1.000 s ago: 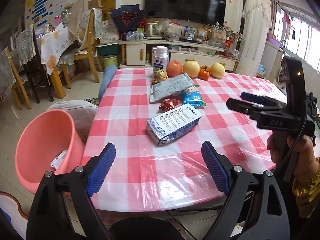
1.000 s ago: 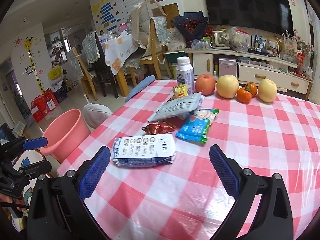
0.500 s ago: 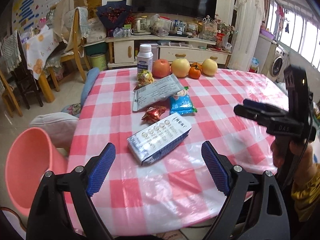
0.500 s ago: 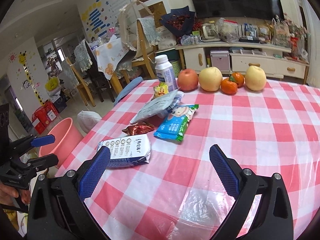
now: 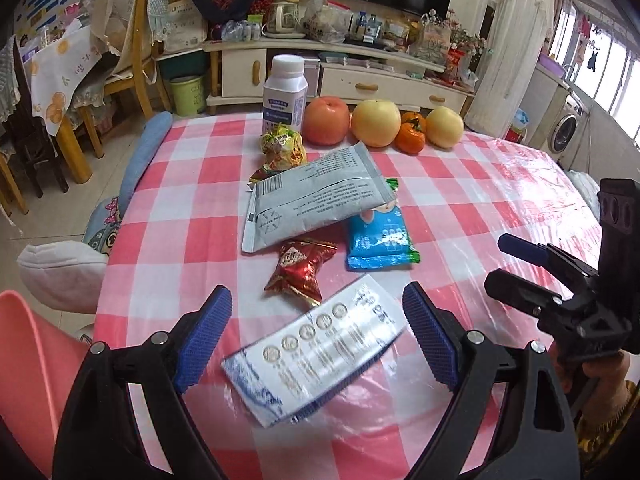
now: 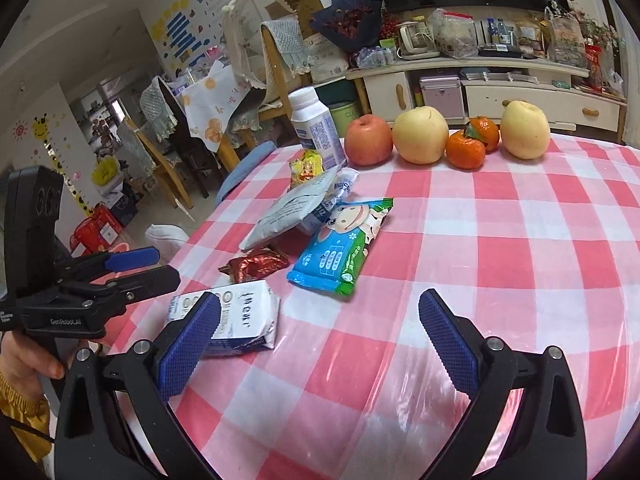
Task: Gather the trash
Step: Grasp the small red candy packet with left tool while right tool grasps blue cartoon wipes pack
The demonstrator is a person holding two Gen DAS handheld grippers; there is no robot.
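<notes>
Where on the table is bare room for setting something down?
Free: checked cloth right of the blue-green packet, up to the fruit row. Crowded: wrappers between the white bottle and the white-blue pouch.

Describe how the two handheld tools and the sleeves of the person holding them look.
Both are black plastic frames with silver bolts and two fingers faced in ribbed blue pads. The left tool carries white lettering on its side and a tall black block with round holes, seen from the right wrist camera. The right tool has the same block. Both sleeves are mustard yellow. A thin black cable hangs below the left one.
</notes>
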